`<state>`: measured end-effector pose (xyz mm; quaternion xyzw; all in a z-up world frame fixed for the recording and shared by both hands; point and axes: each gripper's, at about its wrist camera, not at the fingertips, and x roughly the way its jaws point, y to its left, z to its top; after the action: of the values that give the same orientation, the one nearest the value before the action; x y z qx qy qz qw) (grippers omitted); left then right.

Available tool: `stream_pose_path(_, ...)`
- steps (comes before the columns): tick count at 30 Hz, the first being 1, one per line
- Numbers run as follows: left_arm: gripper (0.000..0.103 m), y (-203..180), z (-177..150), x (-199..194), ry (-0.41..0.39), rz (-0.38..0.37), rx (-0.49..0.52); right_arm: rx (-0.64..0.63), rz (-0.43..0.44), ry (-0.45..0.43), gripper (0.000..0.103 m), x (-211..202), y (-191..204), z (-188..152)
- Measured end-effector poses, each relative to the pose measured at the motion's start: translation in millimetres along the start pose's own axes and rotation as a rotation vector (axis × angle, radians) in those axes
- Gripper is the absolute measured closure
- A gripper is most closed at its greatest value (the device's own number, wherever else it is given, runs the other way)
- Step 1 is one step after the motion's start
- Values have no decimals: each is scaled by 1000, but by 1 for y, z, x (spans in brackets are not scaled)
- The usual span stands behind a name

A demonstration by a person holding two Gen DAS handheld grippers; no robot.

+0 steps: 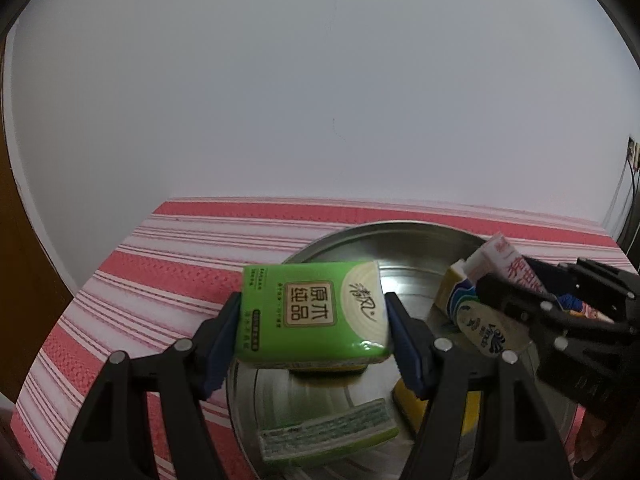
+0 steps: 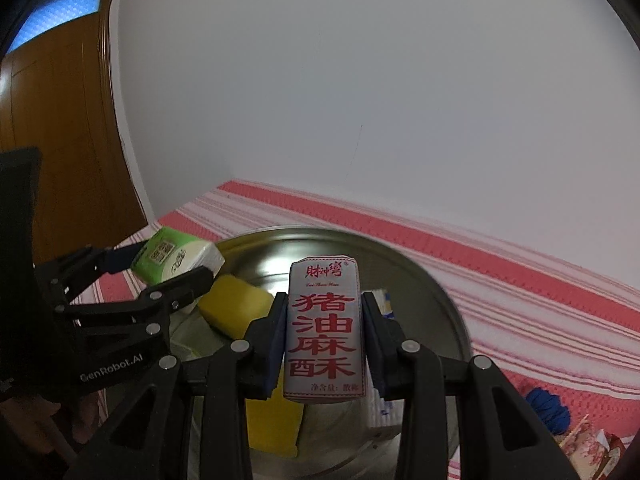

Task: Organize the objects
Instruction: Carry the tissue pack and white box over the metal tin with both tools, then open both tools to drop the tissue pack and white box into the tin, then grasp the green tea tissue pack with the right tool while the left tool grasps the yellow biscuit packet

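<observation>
My left gripper [image 1: 313,308] is shut on a green tissue pack [image 1: 316,314] and holds it above the left part of a large steel basin [image 1: 352,248]. My right gripper [image 2: 323,300] is shut on a white snack packet with red characters [image 2: 323,324], held upright over the same basin [image 2: 400,264]. The left gripper and its tissue pack [image 2: 176,256] show at the left of the right wrist view. The right gripper's packet [image 1: 510,264] shows at the right of the left wrist view.
In the basin lie a green-and-white sponge [image 1: 328,434], a yellow block [image 2: 236,306], a yellow and white carton [image 1: 454,290] and an oval packet [image 1: 486,330]. The basin sits on a red-and-white striped cloth [image 1: 160,280]. A white wall stands behind, a wooden door [image 2: 60,140] at left.
</observation>
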<state>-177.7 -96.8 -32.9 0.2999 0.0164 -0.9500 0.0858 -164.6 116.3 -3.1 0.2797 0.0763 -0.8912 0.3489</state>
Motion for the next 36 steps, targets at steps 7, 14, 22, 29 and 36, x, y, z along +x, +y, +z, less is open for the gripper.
stream_pose_path(7, 34, -2, -1, 4, 10, 10, 14, -7, 14, 28, 65, 8, 3, -6)
stream_pose_path(14, 33, -5, 0, 1, 14, 21, 9, -10, 30, 42, 65, 11, 3, -4)
stream_pose_path(22, 7, -2, -1, -12, -22, 63, 4, 4, 11, -19, 38, 2, 1, -3)
stream_pose_path(29, 5, -8, 0, -31, -75, 74, 2, 77, -64, -64, 38, -32, -18, -15)
stream_pose_path(36, 1, -53, -6, -57, -129, -41, 37, 74, -183, -87, 38, -86, -39, -46)
